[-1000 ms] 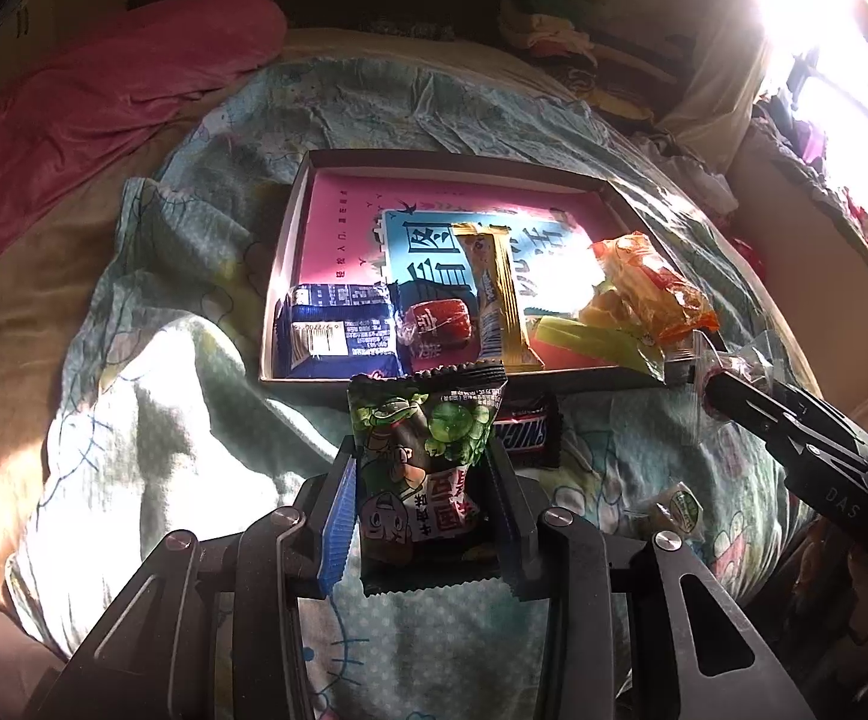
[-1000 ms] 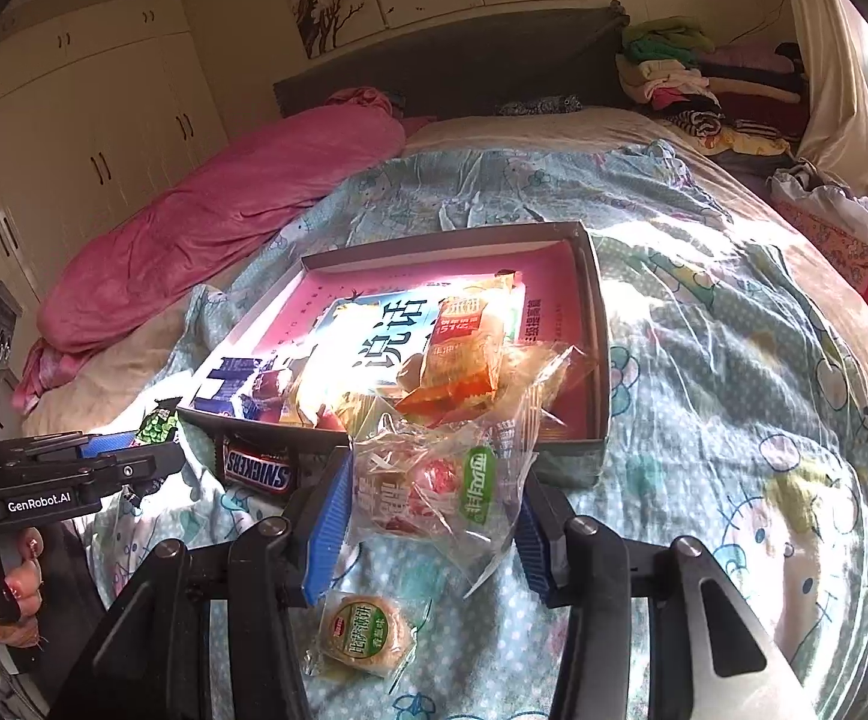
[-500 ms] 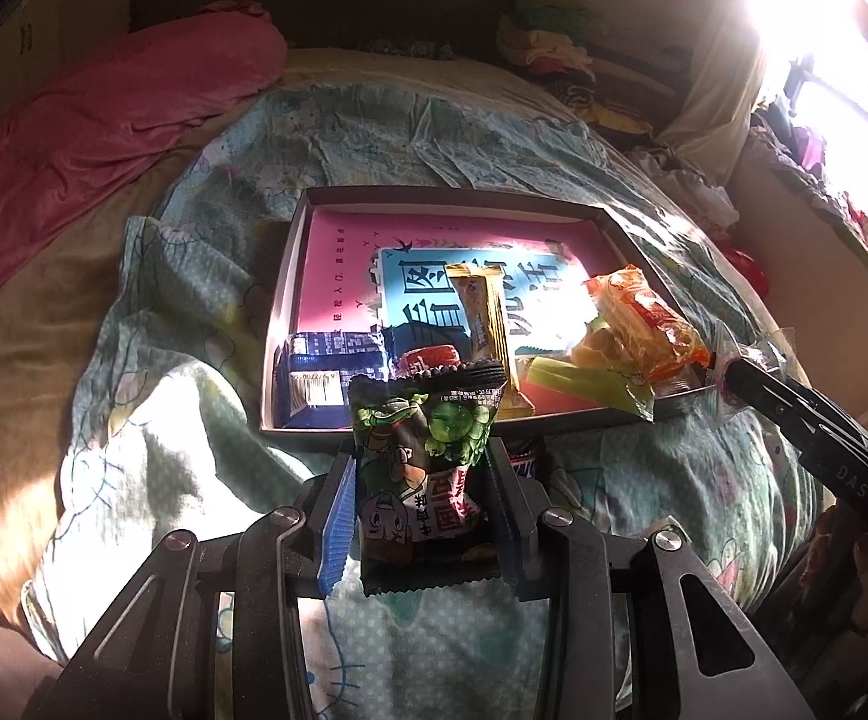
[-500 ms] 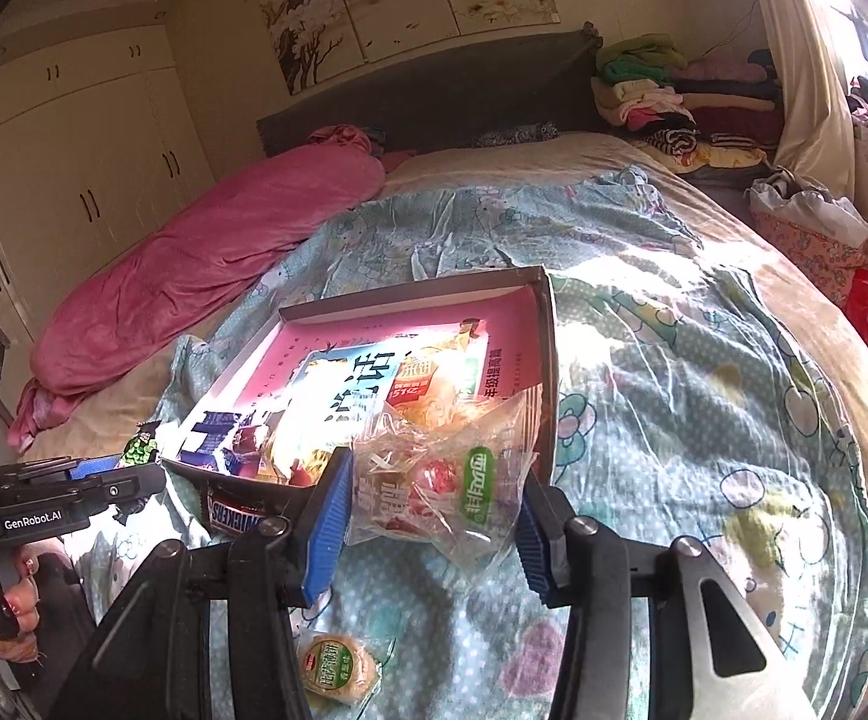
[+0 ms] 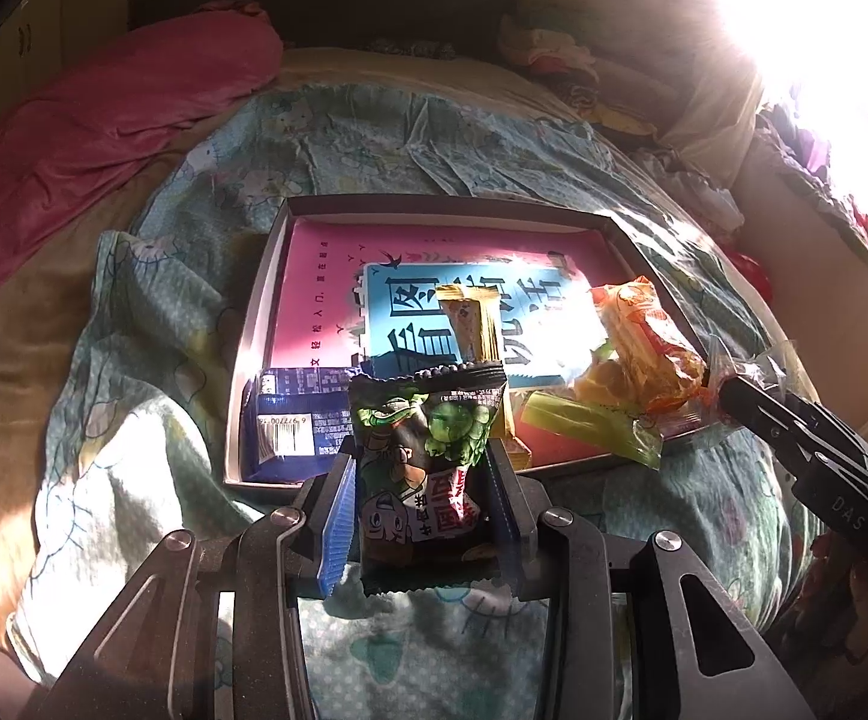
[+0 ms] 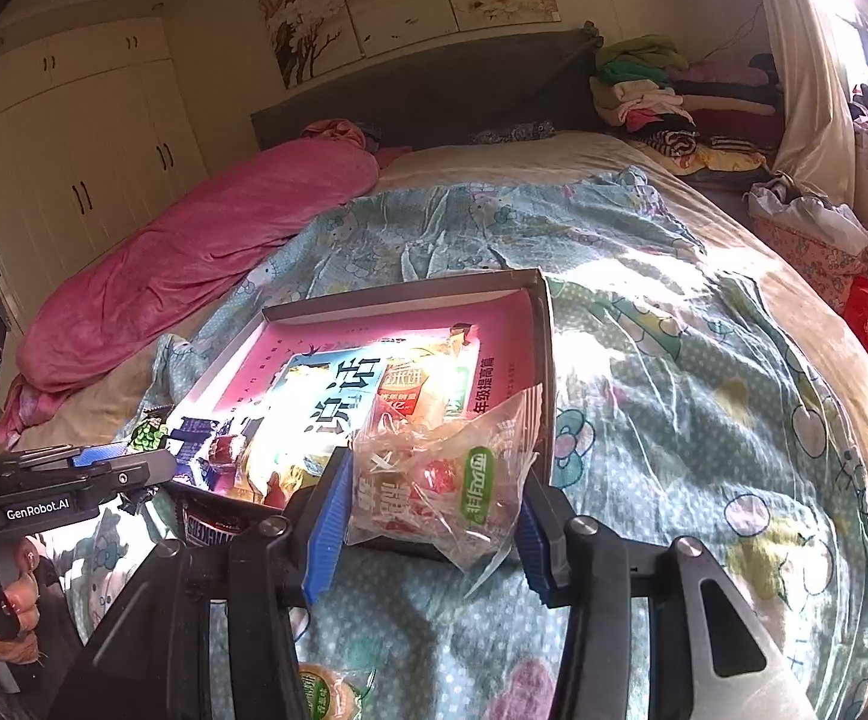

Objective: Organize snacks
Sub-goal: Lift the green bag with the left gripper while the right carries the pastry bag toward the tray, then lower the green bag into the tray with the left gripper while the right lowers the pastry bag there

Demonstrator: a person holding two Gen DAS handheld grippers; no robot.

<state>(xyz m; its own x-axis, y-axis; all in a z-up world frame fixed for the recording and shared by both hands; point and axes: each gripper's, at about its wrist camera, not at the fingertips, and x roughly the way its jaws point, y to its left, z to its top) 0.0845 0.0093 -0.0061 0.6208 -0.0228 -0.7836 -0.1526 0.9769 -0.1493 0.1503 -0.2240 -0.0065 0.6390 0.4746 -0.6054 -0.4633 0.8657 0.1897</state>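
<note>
My left gripper (image 5: pixel 422 510) is shut on a dark green pea snack packet (image 5: pixel 428 456), held above the blanket just before the near edge of the shallow box (image 5: pixel 434 207). My right gripper (image 6: pixel 428 516) is shut on a clear packet with red and green print (image 6: pixel 439 480), held over the box's near right corner (image 6: pixel 544 360). In the box lie a pink and blue book (image 5: pixel 338 276), a blue packet (image 5: pixel 290 420), a yellow bar (image 5: pixel 475 324), an orange packet (image 5: pixel 643 348) and a green stick (image 5: pixel 577 426).
A Snickers bar (image 6: pixel 218 525) lies on the blanket by the box's near edge. A small round green snack (image 6: pixel 326 693) lies below my right gripper. A pink quilt (image 6: pixel 194 252) lies along the left. Folded clothes (image 6: pixel 673 102) are stacked at the headboard.
Both grippers have risen and pulled back a little with their packets. The box now looks smaller and farther in both views.
</note>
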